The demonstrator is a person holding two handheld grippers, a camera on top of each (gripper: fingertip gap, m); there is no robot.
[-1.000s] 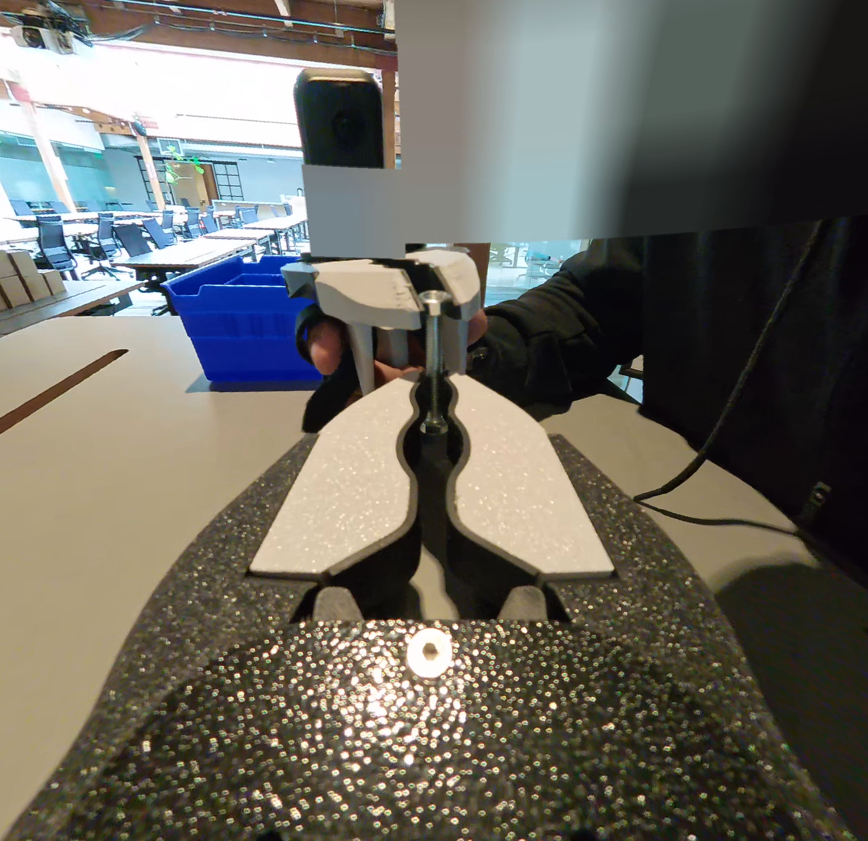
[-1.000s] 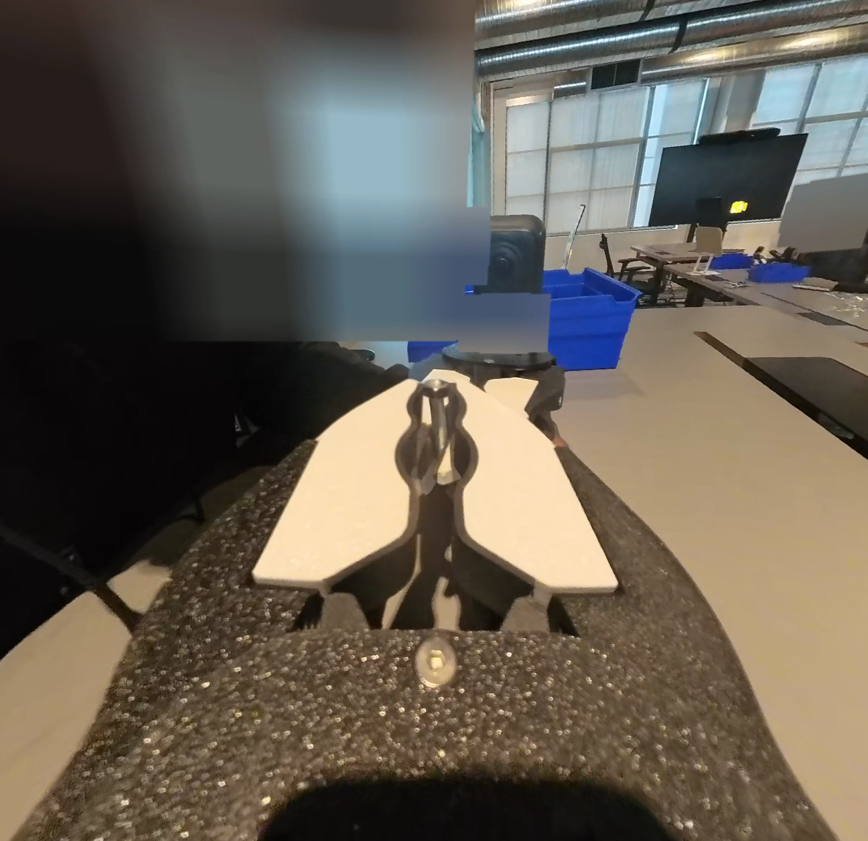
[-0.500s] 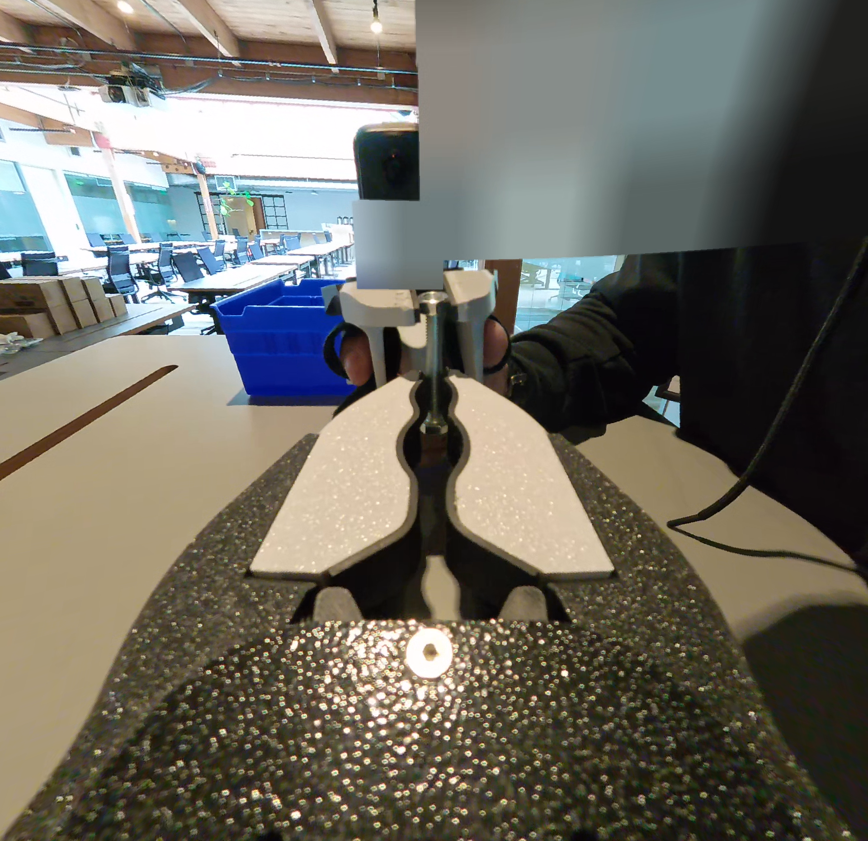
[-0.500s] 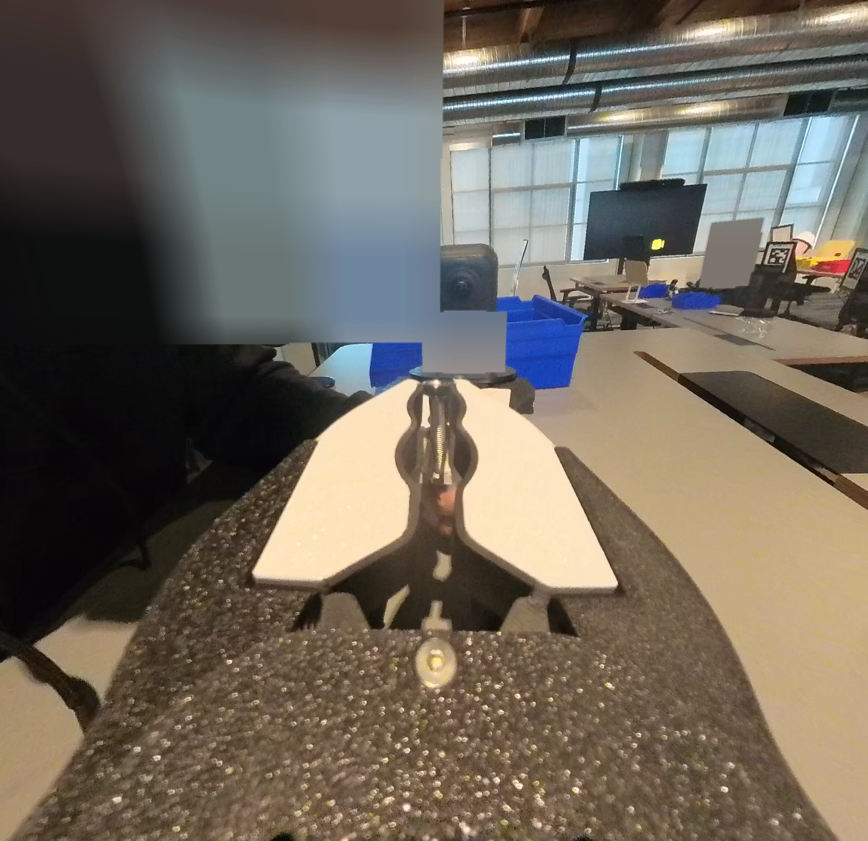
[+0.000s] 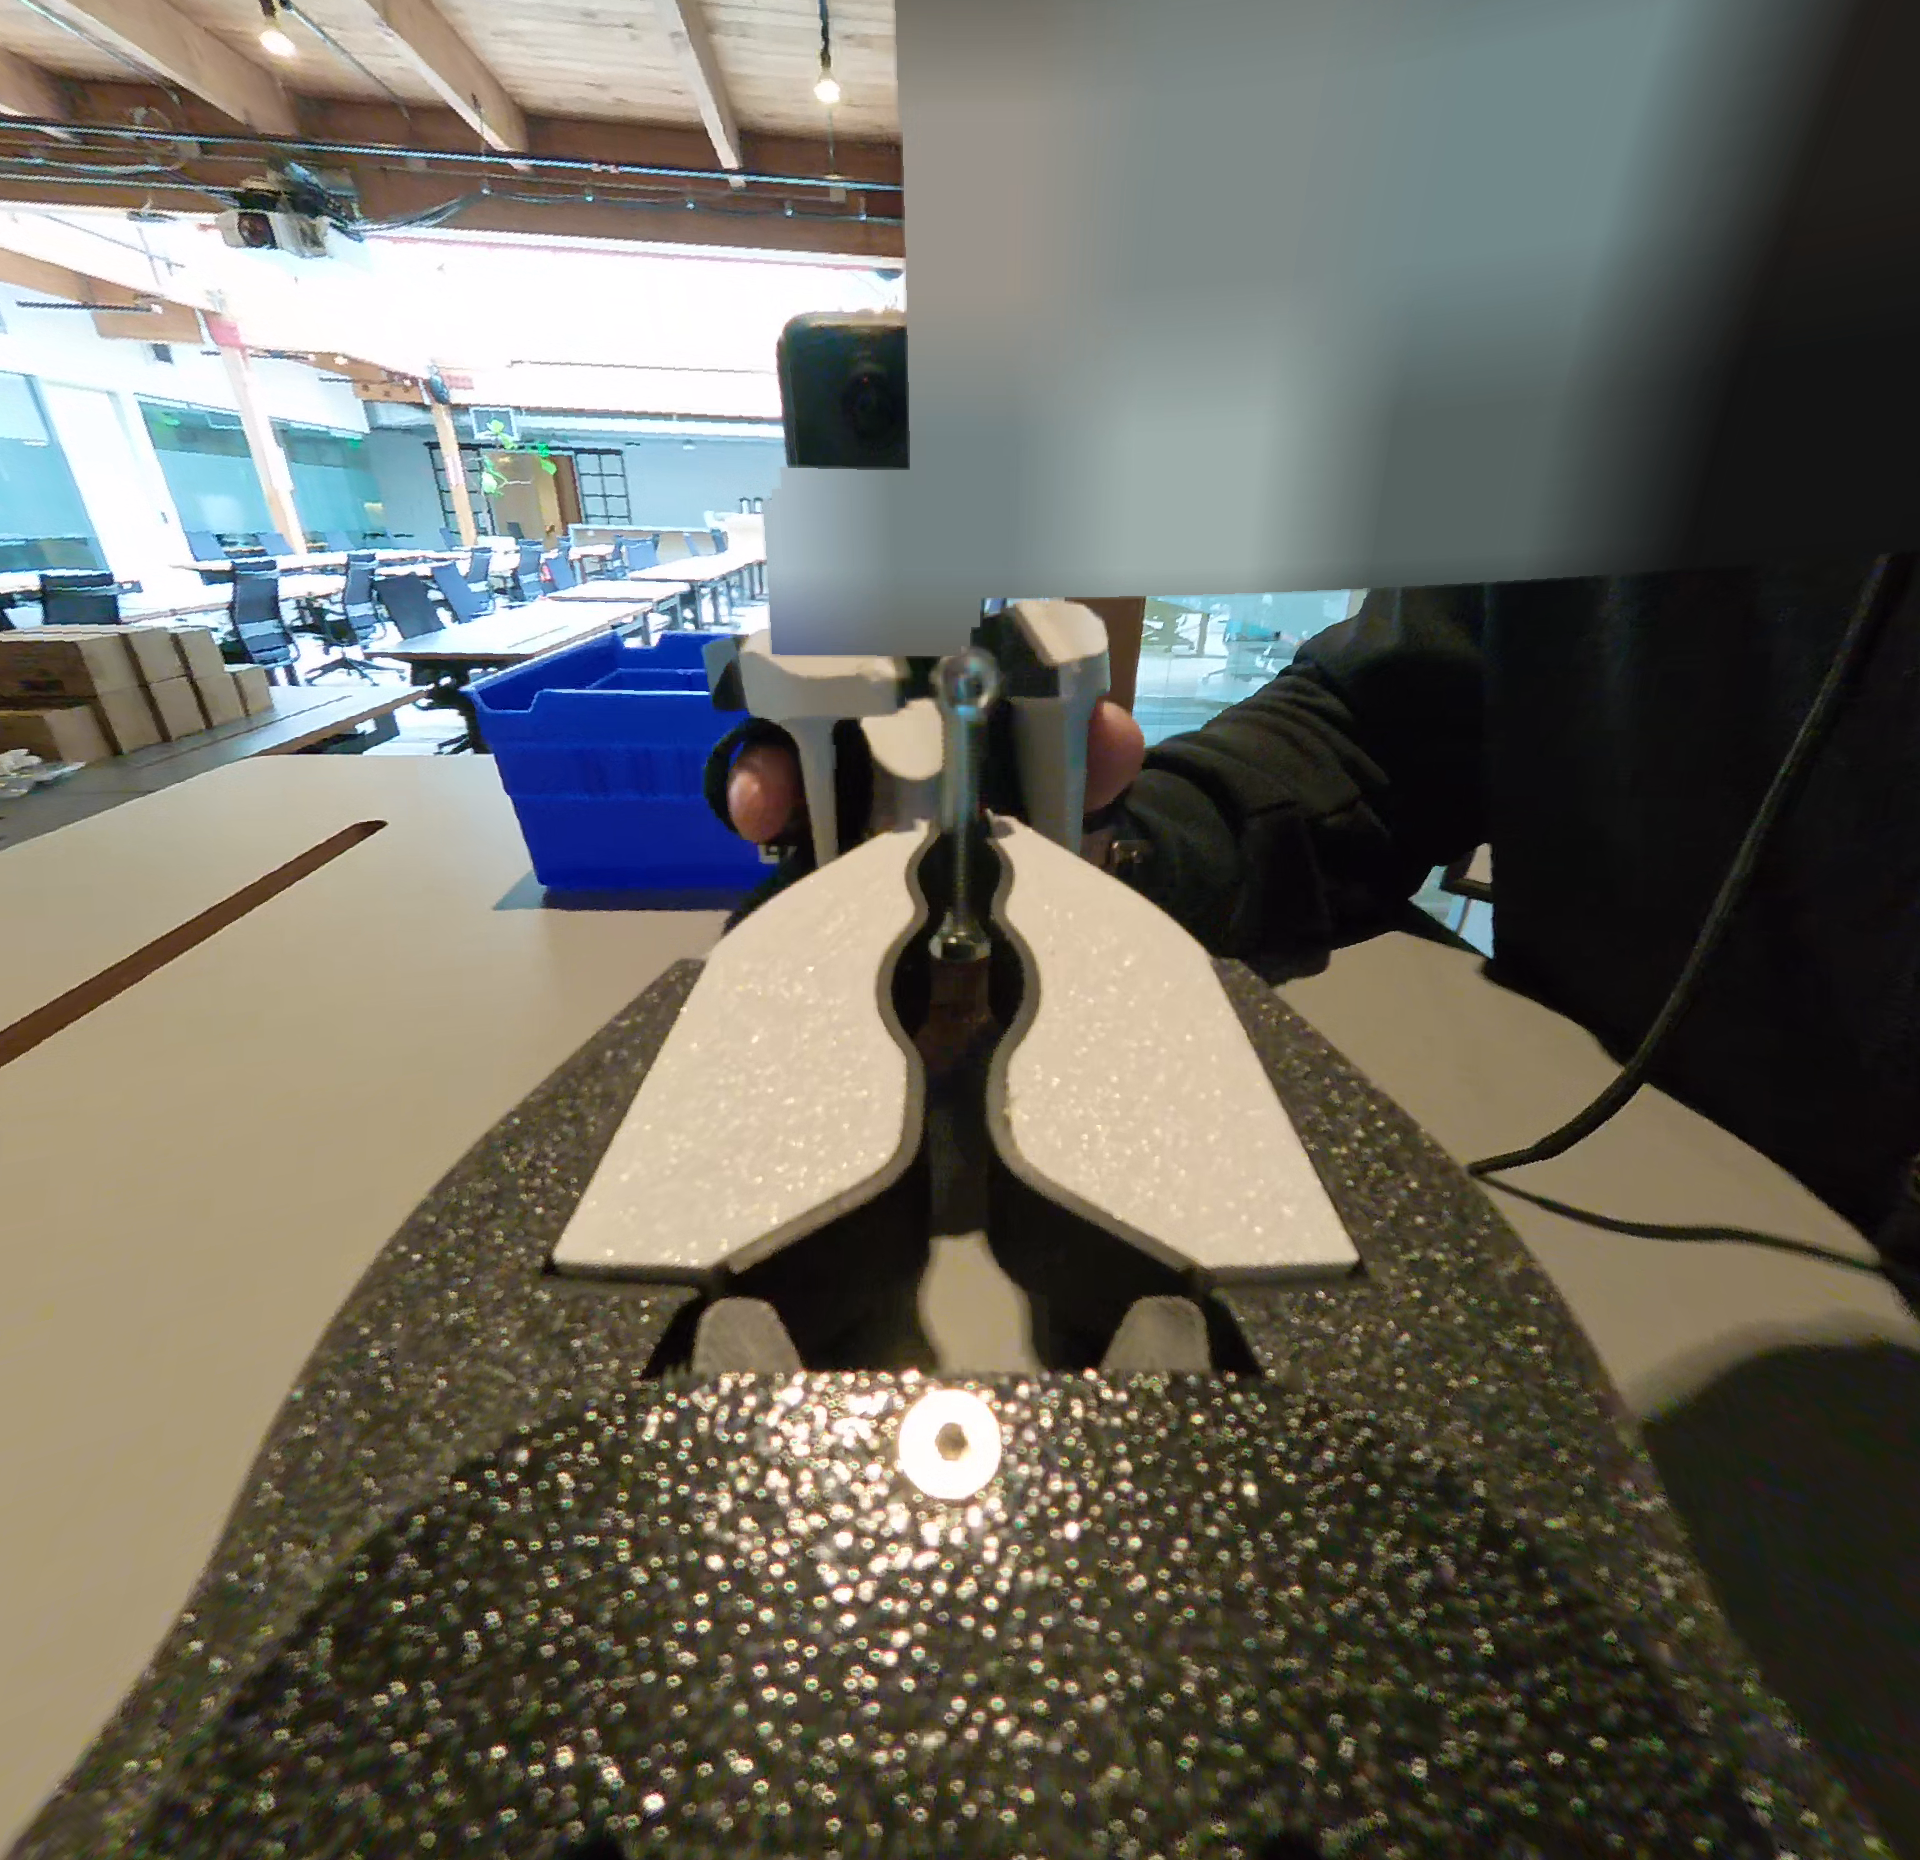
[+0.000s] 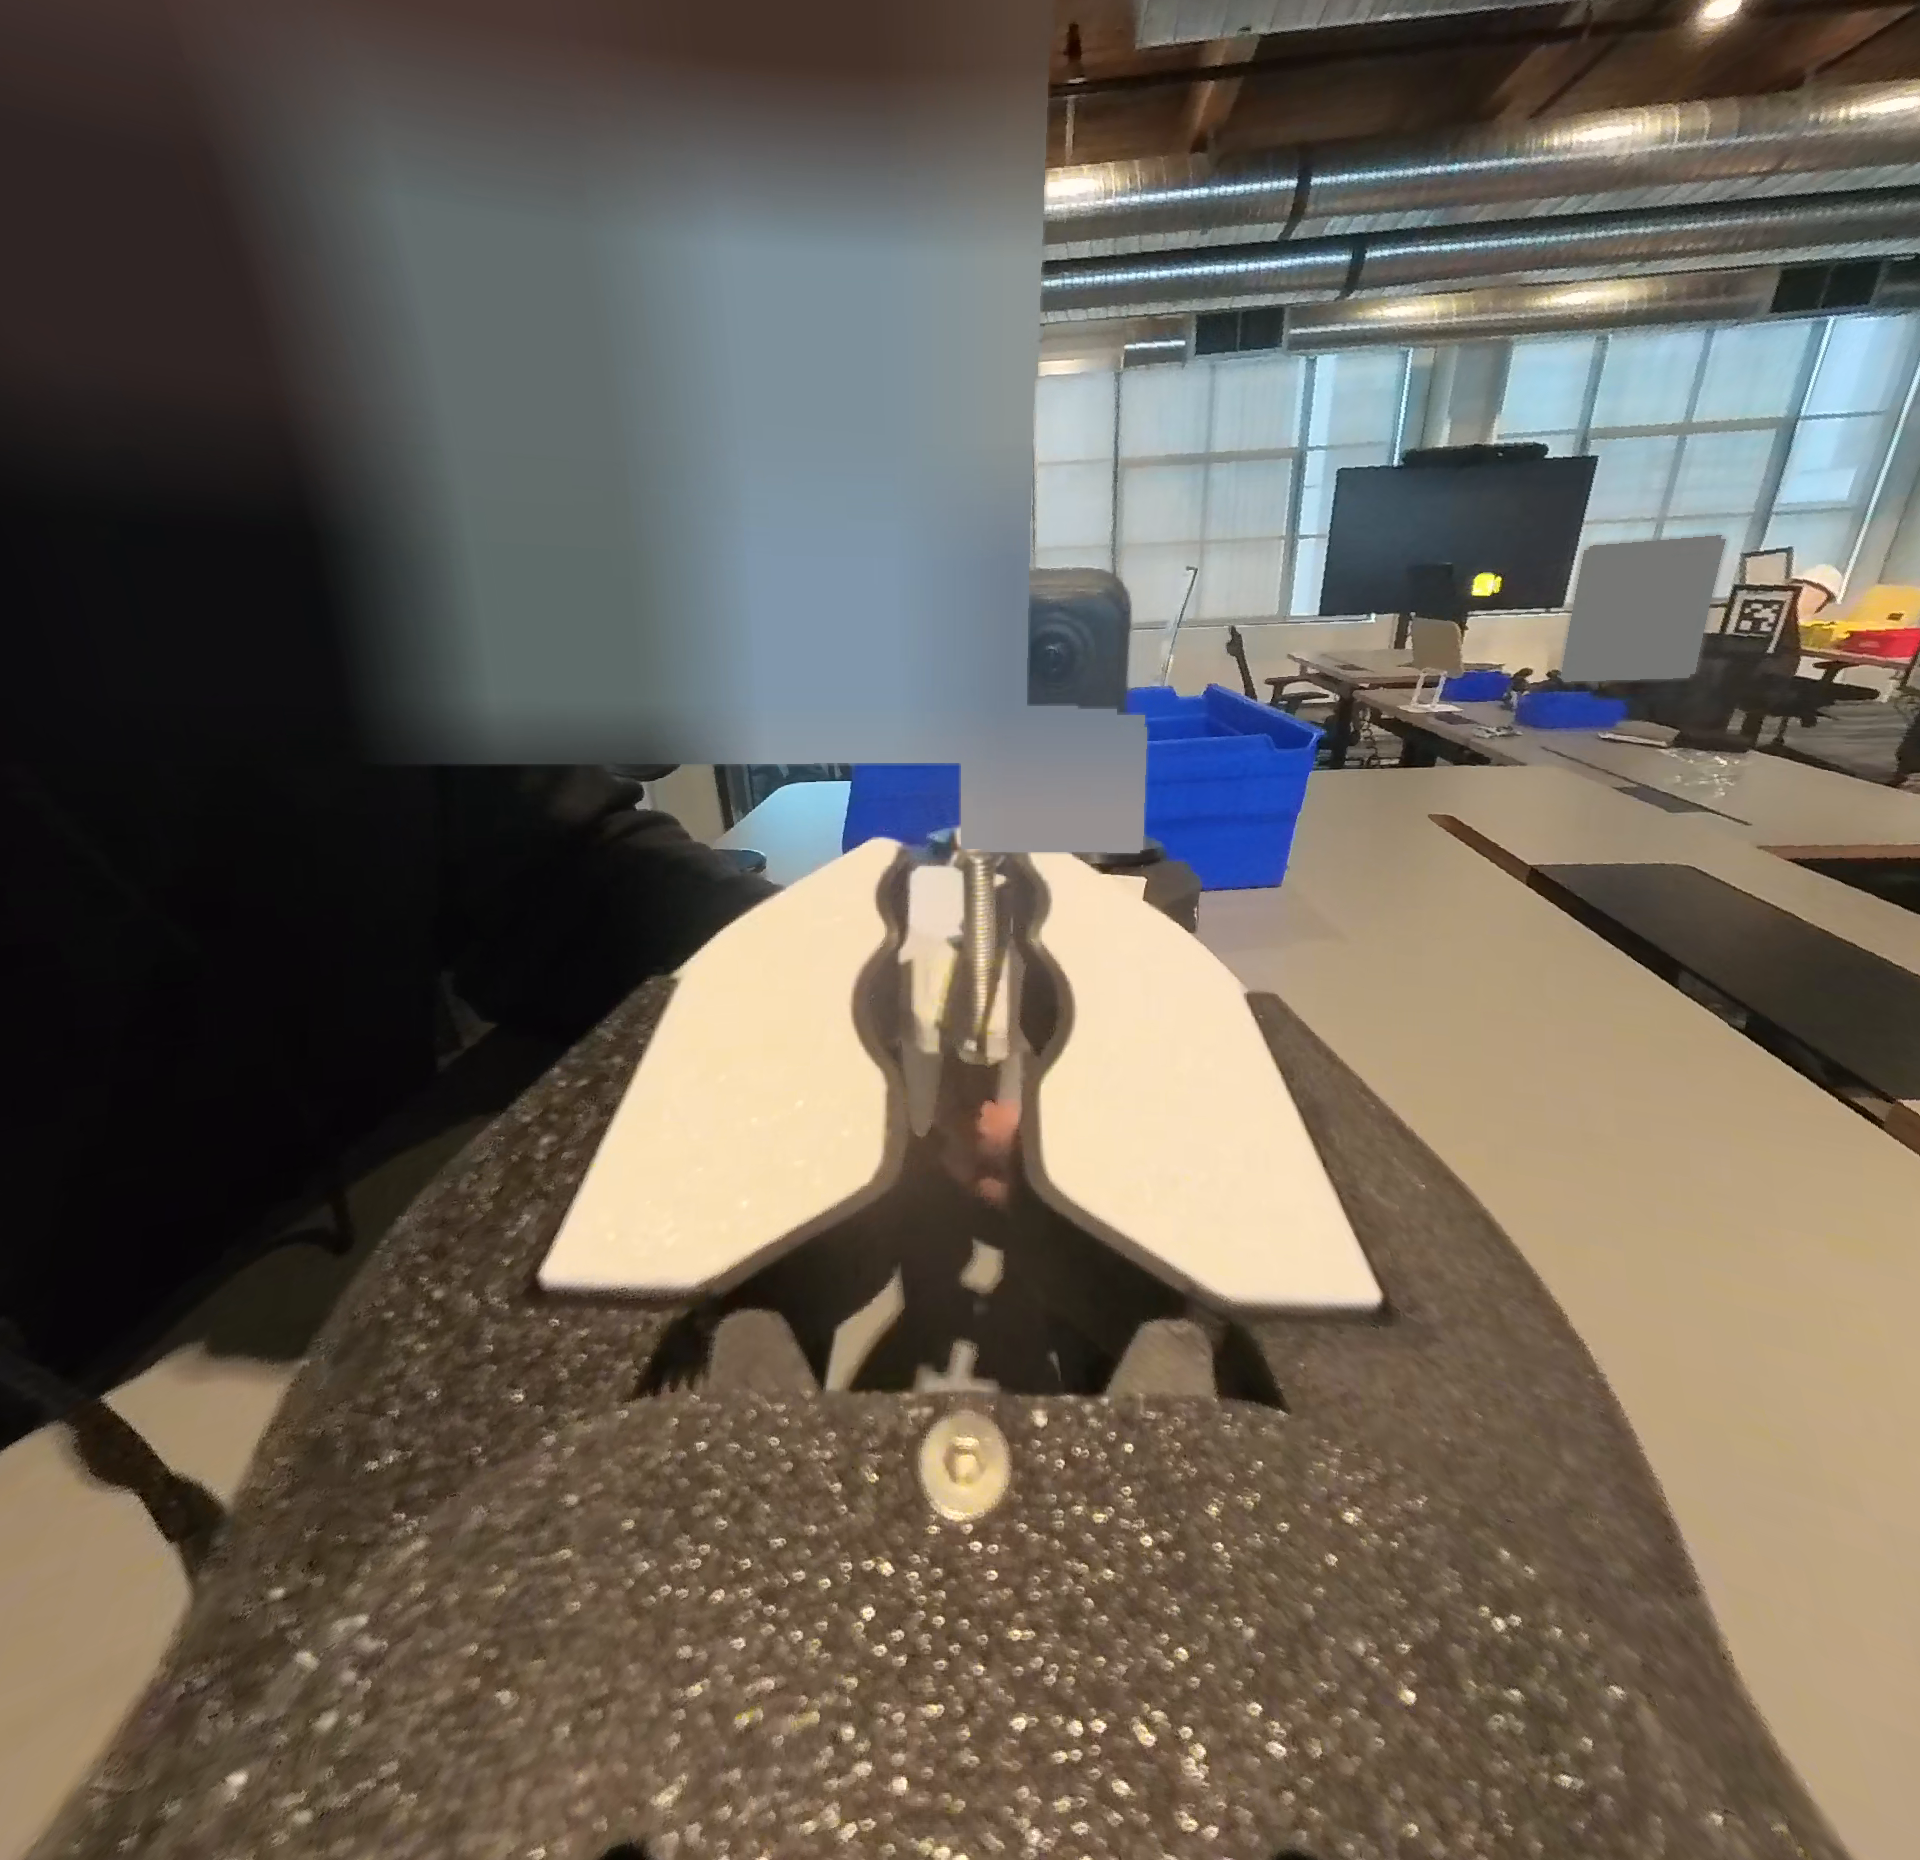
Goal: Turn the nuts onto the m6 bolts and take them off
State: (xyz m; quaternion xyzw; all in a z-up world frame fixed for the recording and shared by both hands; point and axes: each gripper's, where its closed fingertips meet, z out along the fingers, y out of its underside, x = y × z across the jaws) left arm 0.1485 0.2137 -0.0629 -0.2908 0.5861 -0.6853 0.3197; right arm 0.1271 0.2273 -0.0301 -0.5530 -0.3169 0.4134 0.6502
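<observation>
**A:** Where was the bolt?

**B:** Left wrist view: silver M6 bolt (image 5: 961, 802) stood between the two tools, rounded head up, tilted slightly. Hex nut (image 5: 958, 942) sat on its lower end, in the notch near the tips of the left gripper (image 5: 958, 880).

**A:** Left jaws?

**B:** Closed in on the nut, white fingers (image 5: 790, 1062) nearly together, only the narrow wavy slot between them. Looked clamped on it.

**A:** And the right one?

**B:** Right gripper (image 5: 935, 730) faced the left camera from the far side, gray fingers pointing down on either side of the bolt's upper part. A hand (image 5: 764, 787) in a dark sleeve (image 5: 1278, 771) held it. In its own view the right gripper (image 6: 961, 865) had its white fingers (image 6: 727, 1083) drawn close with the threaded shank (image 6: 977, 963) running along the slot. The head end was hidden under a blurred patch, so I could not tell if those jaws actually gripped the bolt or just bracketed it.

**A:** Anything on the table?

**B:** Light gray tabletop (image 5: 260, 1031), a blue plastic bin (image 5: 613, 761) behind the grippers, a black cable (image 5: 1621, 1104) trailing off on the right of the left view. Same bin (image 6: 1221, 792) showed in the right view, near the tips. Whole assembly was held up above the table.
</observation>
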